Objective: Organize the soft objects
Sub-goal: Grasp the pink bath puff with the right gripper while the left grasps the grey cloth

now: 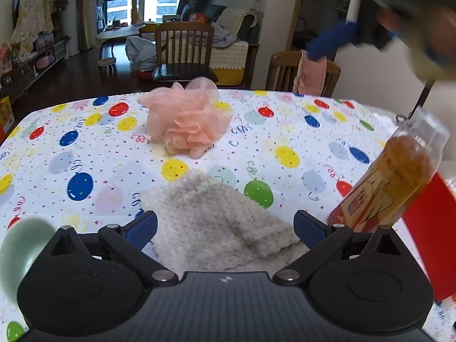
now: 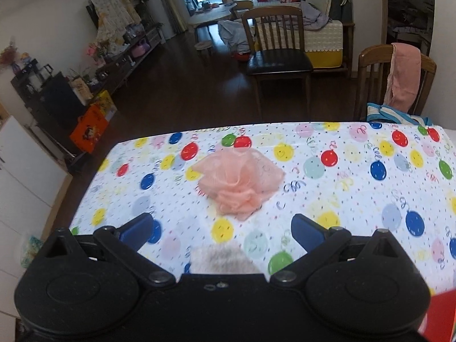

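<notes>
Living-room setting w/ dark wood floor; a tabletop under a balloon-print cloth fills the foreground in both views. Behind it we see a slatted wooden chair and, to the right, a second chair w/ a pink towel draped over its back.

Left wrist view: we look along the left hand-held gripper, jaws spread wide, nothing between them. A grey fluffy cloth lies flat on the tabletop directly between and under the blue fingertips; whether the tips touch it we cannot tell. A peach mesh bath pouf sits farther back, near the tabletop's centre, well apart from the cloth. At right stands a clear bottle of amber liquid, tilted in the fisheye, beside a red flat object. A pale green rounded object shows at lower left, blurred.

Right wrist view: the right hand-held gripper is raised above the tabletop, also wide open and holding nothing. The pouf lies ahead of it; only the cloth's far edge shows, just above the gripper body.
</notes>
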